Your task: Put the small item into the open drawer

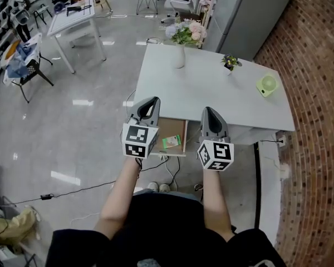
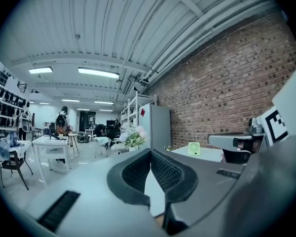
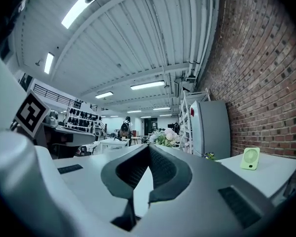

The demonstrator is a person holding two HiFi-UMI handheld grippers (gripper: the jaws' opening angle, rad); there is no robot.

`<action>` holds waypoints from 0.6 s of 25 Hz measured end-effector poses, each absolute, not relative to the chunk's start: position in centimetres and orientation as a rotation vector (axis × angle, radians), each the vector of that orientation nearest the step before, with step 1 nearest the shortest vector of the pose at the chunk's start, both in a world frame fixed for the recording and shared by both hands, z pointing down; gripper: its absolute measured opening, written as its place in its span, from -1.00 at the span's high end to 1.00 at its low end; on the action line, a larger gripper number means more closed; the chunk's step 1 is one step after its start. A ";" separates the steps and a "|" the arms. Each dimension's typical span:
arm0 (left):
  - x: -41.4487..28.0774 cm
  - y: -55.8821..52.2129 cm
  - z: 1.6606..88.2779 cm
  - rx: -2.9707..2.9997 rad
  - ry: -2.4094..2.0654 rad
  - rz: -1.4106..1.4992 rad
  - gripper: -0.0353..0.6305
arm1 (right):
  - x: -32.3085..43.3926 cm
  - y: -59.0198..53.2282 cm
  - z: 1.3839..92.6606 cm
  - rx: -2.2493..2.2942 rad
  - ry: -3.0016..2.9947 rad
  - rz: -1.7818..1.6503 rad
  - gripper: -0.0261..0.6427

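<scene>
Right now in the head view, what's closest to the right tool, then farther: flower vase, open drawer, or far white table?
1. The open drawer, just left of the right tool.
2. The flower vase, at the desk's back edge.
3. The far white table, across the room, upper left.

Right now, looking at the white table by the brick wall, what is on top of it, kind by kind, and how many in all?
Vase of flowers: 1
Small potted plant: 1
Green fan: 1
Total on the white table: 3
</scene>
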State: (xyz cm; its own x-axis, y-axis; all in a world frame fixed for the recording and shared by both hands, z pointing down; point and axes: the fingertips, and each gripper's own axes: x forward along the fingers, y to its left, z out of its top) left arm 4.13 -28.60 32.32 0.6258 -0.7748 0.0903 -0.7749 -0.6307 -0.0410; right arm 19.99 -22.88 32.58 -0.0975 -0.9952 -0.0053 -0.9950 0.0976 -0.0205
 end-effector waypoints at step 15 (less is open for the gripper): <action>3.8 -28.5 33.6 2.803 -1.324 0.179 0.83 | 19.7 -23.0 33.2 -2.104 2.311 -0.061 0.92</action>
State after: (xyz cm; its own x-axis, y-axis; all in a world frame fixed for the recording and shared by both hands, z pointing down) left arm 3.78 -28.49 33.59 0.6300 -0.7673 0.1194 -0.7715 -0.6360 -0.0160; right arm 19.67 -22.95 33.17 -0.0942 -0.9954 0.0148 -0.9948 0.0936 -0.0396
